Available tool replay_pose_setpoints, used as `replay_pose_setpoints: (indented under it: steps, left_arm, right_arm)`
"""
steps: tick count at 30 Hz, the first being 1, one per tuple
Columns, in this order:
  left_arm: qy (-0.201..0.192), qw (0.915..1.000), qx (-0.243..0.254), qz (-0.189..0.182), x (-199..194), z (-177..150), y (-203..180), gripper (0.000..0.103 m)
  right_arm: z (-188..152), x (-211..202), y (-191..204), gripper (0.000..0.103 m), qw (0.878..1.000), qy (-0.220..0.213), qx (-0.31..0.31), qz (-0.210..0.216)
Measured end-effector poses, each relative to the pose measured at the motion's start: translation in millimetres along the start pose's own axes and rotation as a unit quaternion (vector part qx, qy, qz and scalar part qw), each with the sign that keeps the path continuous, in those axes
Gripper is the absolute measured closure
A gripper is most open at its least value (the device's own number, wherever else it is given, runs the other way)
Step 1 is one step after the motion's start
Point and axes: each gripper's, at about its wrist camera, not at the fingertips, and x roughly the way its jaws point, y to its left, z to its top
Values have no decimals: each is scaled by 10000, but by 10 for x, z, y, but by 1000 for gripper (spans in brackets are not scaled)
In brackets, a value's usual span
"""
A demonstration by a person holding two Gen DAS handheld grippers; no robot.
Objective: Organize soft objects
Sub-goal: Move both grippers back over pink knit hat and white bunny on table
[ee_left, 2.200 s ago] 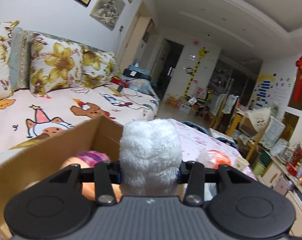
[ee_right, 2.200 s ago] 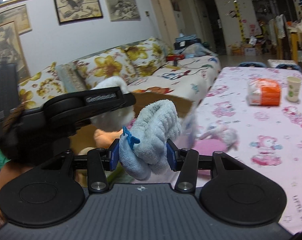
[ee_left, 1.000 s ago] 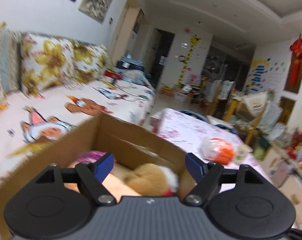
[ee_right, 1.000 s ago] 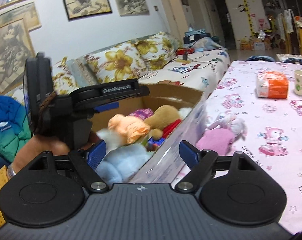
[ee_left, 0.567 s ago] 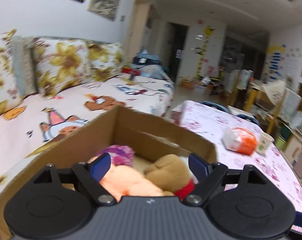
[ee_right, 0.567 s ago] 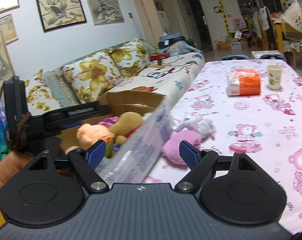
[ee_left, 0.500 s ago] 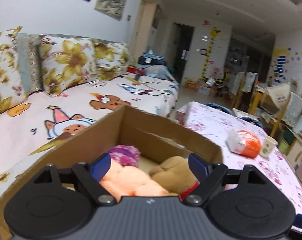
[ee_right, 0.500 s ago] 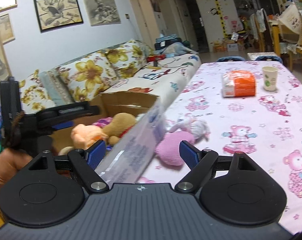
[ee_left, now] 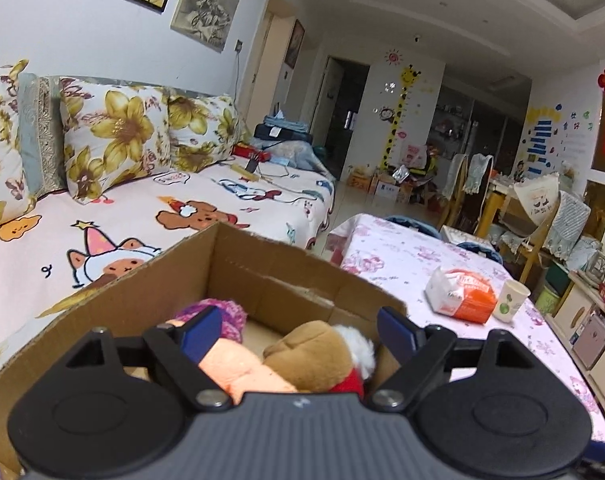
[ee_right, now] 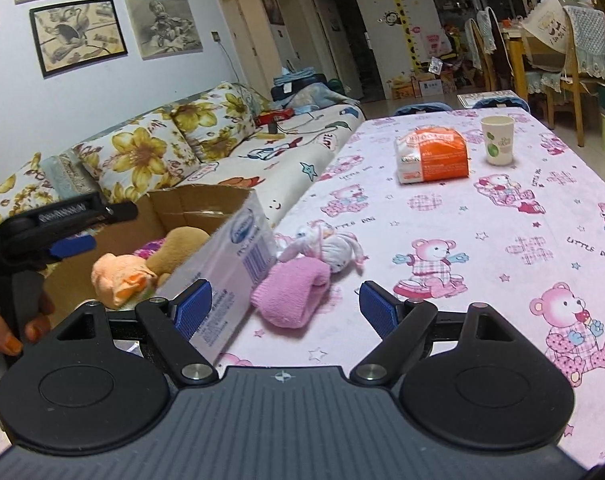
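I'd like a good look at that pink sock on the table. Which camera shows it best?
The right wrist view: the pink sock lies whole on the tablecloth beside the cardboard box. The left wrist view doesn't show it.

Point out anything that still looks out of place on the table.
Two soft things lie loose on the tablecloth beside the cardboard box, not in it: a pink sock and a small white plush bunny touching it. The other soft toys are already in the box.
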Motion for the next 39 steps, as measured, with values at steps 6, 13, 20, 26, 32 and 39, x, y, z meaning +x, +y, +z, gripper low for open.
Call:
replay_pose_setpoints:
  steps: [6,13,20,26,32,39]
  left_arm:
    - [-114,9996,129,-215,-41,-23,-141,16]
    - [-162,9979,382,-503,-52,-67,-360,16]
    - [-166,9945,690,-766,-80,-156,-599,16]
    - [-89,9900,1059,-929,-75,-279,-836,16]
    - [20,9840,1428,-1064,-49,-455,-1090,16]
    - [354,9829,1651,-738,134,-711,-1322,16]
  right_arm:
    - [-18,30,-92,2,9998,75,90,-131]
    - [-16,20,-244,2,9994,113,214,-256]
    - [-2,-87,-378,0,9985,81,337,-425]
    - [17,-234,-524,0,9972,-4,459,-596]
    - [110,-435,-773,0,9947,-161,596,-818]
    - [174,-638,-1093,0,9902,-290,1005,-924]
